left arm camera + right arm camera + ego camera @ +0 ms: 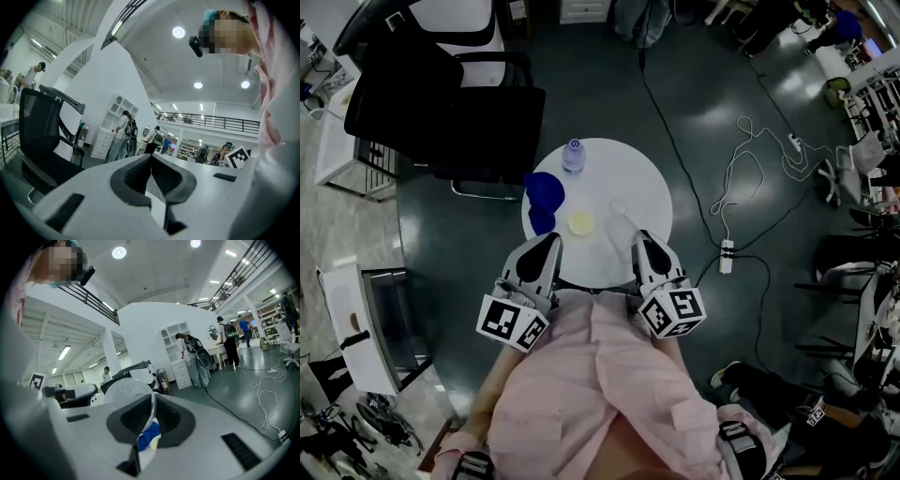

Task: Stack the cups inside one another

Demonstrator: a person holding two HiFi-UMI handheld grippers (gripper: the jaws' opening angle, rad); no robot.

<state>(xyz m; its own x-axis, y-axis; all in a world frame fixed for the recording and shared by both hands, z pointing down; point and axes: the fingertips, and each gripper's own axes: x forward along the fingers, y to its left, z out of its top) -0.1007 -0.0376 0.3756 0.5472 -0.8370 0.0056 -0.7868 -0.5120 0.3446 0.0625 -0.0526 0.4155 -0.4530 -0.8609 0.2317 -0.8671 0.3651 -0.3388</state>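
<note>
Shows round white table (647,178) from above, near side taken as 6 o'clock. Places right gripper (639,236) at 5 o'clock, jaws drawn almost together on the thin wall of a clear cup (124,389), just right of table centre. Pinches the wall rather than the body, presumably to leave the rest of the cup free for lowering into another. Cannot tell whether the cup rests on the table or hangs just above it, nor whether mouth or base faces the gripper's camera. Shows left gripper (151,161) at 7 o'clock, pads meeting, nothing between them; likely held in reserve to steady a receiving cup. Leaves the other cups apart and un-nested: larger blue cup (546,190) at 10 o'clock by the rim, smaller blue cup (542,221) just beside it at 9 o'clock, pale yellow cup (580,222) near centre toward 8 o'clock. Sets water bottle (573,155) at 11 o'clock, apart from the cups. Renders the clear cup as a transparent, faintly marked disc with a thin bright edge, the blue cups as opaque and saturated, the yellow one as a small pale ring.
</note>
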